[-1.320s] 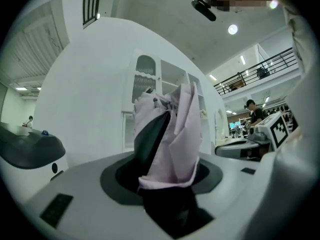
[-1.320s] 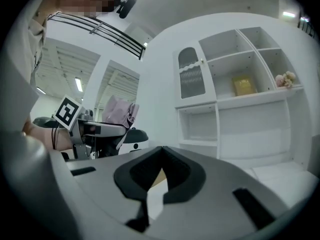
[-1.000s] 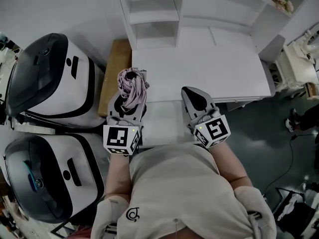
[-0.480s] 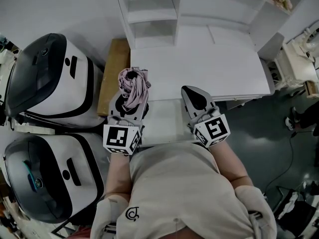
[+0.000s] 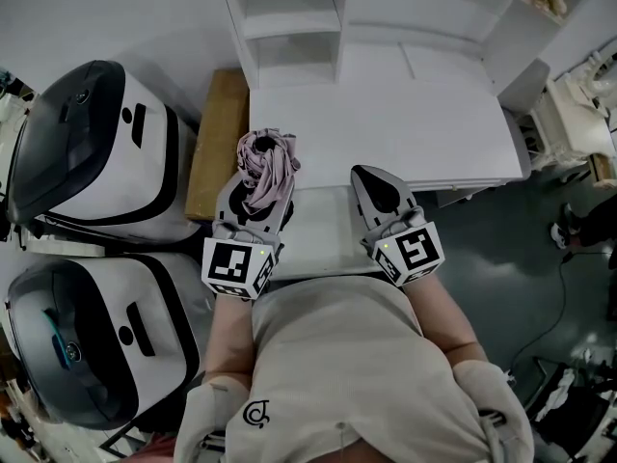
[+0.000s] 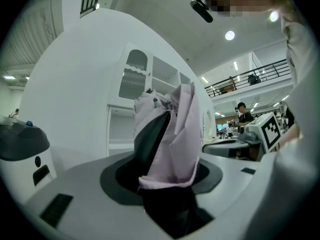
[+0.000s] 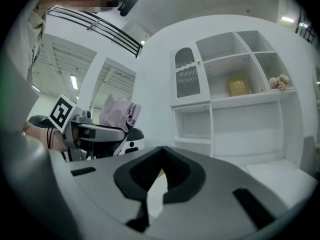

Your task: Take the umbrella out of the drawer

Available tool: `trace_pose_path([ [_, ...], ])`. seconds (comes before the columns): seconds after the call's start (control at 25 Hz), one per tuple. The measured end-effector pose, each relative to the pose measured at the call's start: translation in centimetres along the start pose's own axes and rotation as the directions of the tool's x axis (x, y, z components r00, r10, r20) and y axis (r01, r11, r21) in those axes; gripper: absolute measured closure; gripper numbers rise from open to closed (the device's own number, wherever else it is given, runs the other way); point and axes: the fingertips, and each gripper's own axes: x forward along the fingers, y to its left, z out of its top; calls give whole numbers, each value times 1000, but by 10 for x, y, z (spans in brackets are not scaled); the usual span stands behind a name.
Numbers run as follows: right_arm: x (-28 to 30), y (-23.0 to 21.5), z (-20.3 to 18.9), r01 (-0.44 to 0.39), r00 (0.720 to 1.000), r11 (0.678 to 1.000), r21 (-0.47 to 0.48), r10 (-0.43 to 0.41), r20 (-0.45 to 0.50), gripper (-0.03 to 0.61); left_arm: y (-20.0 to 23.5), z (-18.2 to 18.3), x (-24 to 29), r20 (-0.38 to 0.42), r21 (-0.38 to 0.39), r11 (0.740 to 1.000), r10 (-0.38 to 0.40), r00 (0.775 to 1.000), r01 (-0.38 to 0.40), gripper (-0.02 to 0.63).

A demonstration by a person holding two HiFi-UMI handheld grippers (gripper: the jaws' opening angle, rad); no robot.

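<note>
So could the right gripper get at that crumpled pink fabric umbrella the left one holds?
Probably yes. The right gripper sits beside the left gripper, which clamps the pink fabric umbrella, with nothing between them; its shut jaws would need to open first.

We count two grippers, a left gripper [image 5: 260, 186] and a right gripper [image 5: 372, 176], and two marker cubes, a left cube [image 5: 236, 268] and a right cube [image 5: 410, 254]. There is one folded pink umbrella [image 5: 268, 165]. We count two large white machines with dark tops, a farther machine [image 5: 92, 152] and a nearer machine [image 5: 96, 345]. We see one white surface [image 5: 386, 133], one shelf unit [image 5: 289, 27], one pulled-out drawer [image 5: 323, 237], one brown board [image 5: 217, 143] and one bunch of flowers [image 7: 278, 81].
</note>
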Motion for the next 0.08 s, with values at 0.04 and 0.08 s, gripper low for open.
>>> trace_pose_path([
  [0.04,-1,-1,0,3,1000,1000,0,-3,-1,575,-1,-1,0,-1,-1,1000,-4,1000,4,388],
  [0.08,-1,-1,0,7,1000,1000,0,-7,-1,575,-2,-1,1,-3,-2,1000,-7,1000,7,388],
])
